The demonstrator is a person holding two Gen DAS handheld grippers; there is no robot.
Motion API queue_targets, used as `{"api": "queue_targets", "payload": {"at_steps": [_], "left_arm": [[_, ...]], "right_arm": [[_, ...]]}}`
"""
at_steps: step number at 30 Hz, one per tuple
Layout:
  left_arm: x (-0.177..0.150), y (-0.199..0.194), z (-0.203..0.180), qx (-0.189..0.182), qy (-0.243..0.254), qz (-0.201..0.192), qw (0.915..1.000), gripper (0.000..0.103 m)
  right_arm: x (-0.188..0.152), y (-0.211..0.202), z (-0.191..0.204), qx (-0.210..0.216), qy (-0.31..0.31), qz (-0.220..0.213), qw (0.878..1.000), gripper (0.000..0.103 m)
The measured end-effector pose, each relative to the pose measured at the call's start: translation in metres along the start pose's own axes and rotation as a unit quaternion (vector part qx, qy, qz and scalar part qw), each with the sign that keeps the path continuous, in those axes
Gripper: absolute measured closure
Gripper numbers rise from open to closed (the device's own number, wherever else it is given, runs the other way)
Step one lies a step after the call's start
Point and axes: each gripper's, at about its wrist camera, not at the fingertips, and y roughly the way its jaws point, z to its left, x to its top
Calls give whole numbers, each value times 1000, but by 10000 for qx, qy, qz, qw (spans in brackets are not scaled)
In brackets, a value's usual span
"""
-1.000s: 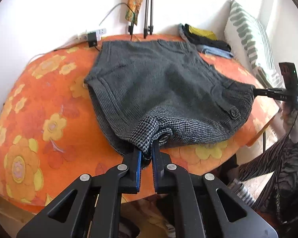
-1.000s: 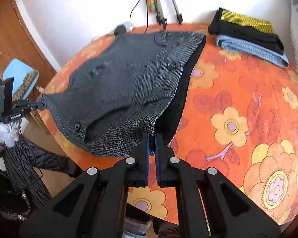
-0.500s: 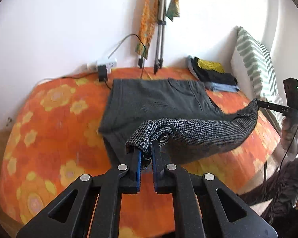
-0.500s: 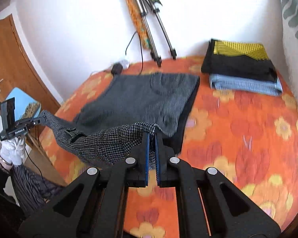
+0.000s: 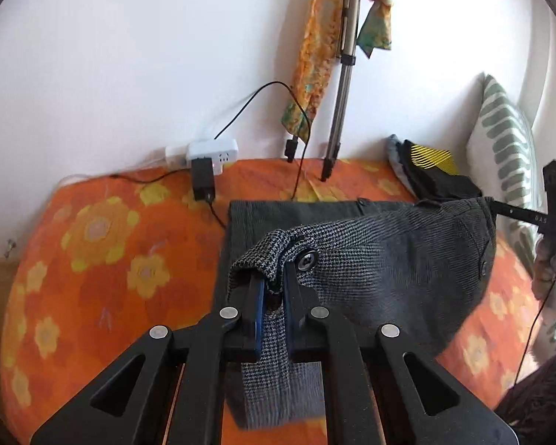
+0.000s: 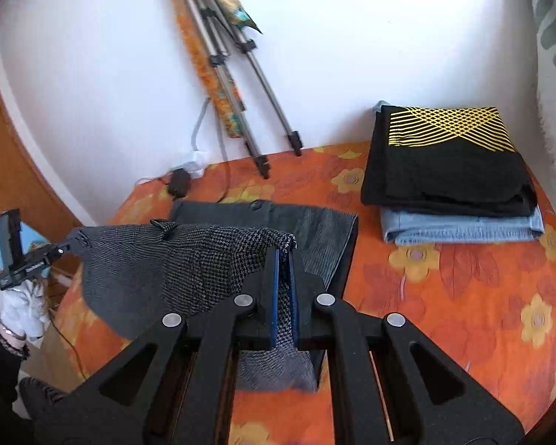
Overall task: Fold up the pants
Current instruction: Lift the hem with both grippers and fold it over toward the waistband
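Over the bed (image 6: 463, 296) | left gripper (image 5: 272, 285) and right gripper (image 6: 284, 259) each clamped on a waistband corner of the pants (image 5: 389, 259), lifted | legs flat near wall | clothes stack (image 6: 452, 170) right, bare cover between.

Pants (image 5: 389, 259): grey woven cloth, coarse houndstooth weave, matt; metal snap (dull shine) at waistband; left gripper (image 5: 274, 296): matt black plastic, blue pads, bright metal rivets; bed cover (image 5: 92, 259): smooth printed cloth, orange floral; tripod (image 6: 241, 74): brushed metal legs, black plastic clamps.
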Motion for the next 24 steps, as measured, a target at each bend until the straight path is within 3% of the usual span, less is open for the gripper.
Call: {"api": "queue_targets", "payload": {"at_steps": [13,19,24], "left_arm": [[57,100,36,107,-205,220,9995,96],[62,148,39,307,-56,614,9976,96],[64,165,43,372,-104,658,9971,96]], "right_arm": [[47,96,-25,-624,-87,308,9975,98],[50,133,-27,-1020,-368,562,9925,98],[47,150,-30,-1220,-515,675,9889,98]]}}
